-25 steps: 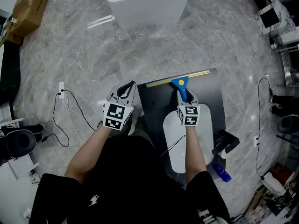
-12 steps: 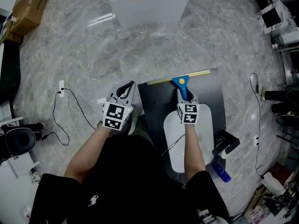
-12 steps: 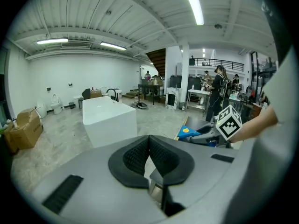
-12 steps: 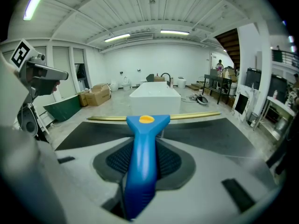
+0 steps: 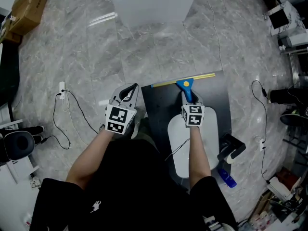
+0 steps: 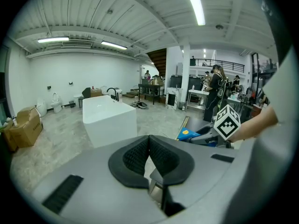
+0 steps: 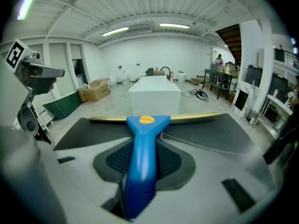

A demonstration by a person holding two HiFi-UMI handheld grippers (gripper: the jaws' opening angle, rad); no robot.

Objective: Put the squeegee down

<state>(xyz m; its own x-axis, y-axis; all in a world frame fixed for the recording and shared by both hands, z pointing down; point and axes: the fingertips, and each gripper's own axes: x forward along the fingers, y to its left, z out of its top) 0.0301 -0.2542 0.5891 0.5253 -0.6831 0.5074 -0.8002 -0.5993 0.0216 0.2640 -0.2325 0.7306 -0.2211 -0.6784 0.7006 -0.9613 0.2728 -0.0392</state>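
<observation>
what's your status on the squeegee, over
Right gripper shut on squeegee, not yet released. Left gripper shut, empty. Squeegee's blade at far edge of dark panel. White tub stands beyond, apart.

squeegee @ panel far edge, tub beyond

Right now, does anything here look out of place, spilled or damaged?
Nothing spilled or damaged shows. The squeegee sits straight in the right gripper, blade along the far edge of the dark panel. Loose cables trail across the floor.
</observation>
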